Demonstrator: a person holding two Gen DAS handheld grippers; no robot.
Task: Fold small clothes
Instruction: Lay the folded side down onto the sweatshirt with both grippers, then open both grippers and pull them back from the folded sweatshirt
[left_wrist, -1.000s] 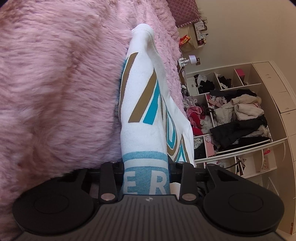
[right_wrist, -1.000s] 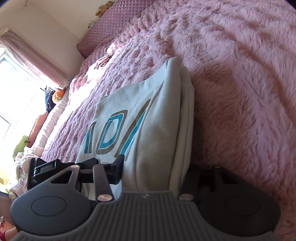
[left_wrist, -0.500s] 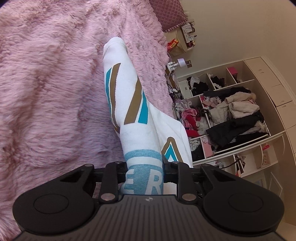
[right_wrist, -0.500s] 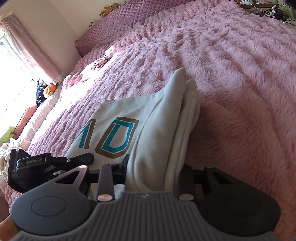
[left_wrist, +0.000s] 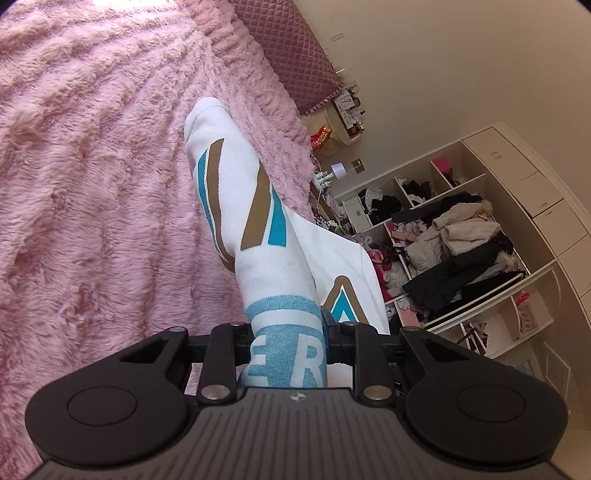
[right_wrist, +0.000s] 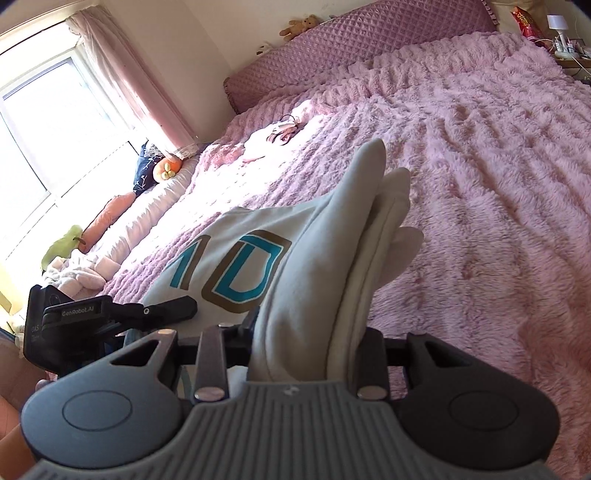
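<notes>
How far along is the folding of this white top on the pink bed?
Partly done: the white top already shows doubled layers. In hand: the left gripper and right gripper each clamp a bunched edge, holding it above the pink blanket. Left: laying it down for the final fold.

Home bedroom: pink fluffy bed (right_wrist: 480, 155), clothes-stuffed shelves (left_wrist: 461, 236)

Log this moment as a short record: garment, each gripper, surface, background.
garment: white sweatshirt with teal and brown lettering, folded, partly lifted
left gripper: shut on the blue lettered hem band
right gripper: shut on a thick folded edge
surface: fluffy pink blanket on the bed
background: open shelves stuffed with clothes
</notes>
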